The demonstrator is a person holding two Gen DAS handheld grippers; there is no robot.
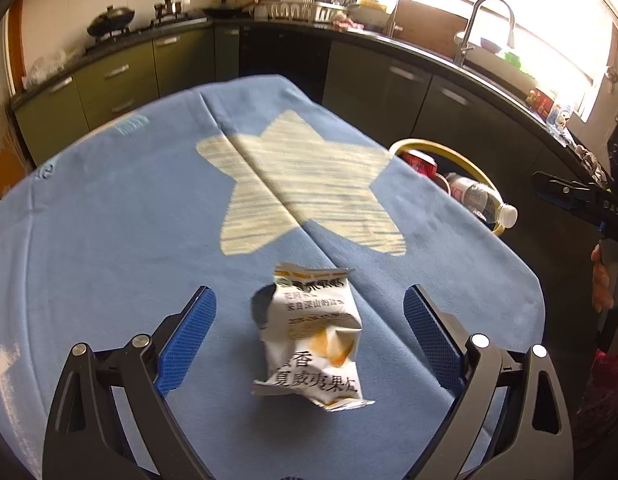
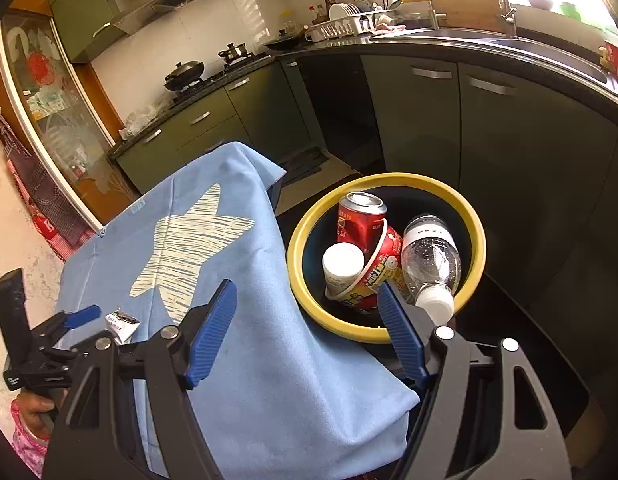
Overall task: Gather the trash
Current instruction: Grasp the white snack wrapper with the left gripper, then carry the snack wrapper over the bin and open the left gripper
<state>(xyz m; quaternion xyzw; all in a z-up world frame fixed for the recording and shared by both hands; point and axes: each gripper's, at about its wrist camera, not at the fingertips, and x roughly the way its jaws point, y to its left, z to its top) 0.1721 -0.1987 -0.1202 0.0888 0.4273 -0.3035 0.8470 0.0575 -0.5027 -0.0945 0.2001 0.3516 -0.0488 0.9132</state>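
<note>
A crumpled white snack wrapper (image 1: pixel 313 336) with black print lies on the blue tablecloth (image 1: pixel 109 240). My left gripper (image 1: pixel 309 300) is open, its blue pads on either side of the wrapper, not touching it. The wrapper also shows in the right wrist view (image 2: pixel 123 324), between the left gripper's fingers. My right gripper (image 2: pixel 307 298) is open and empty, above the table's right edge beside the yellow-rimmed bin (image 2: pixel 475 236). The bin holds a red can (image 2: pixel 359 216), a clear plastic bottle (image 2: pixel 431 260), a red cup (image 2: pixel 383 268) and a white cup (image 2: pixel 343 264).
The blue tablecloth with a pale star (image 1: pixel 305 184) covers a small table. Dark green kitchen cabinets (image 2: pixel 509 140) and a counter with a sink (image 1: pixel 485 40), a dish rack (image 1: pixel 305 6) and a stove stand behind. The bin (image 1: pixel 475 170) stands on the floor to the table's right.
</note>
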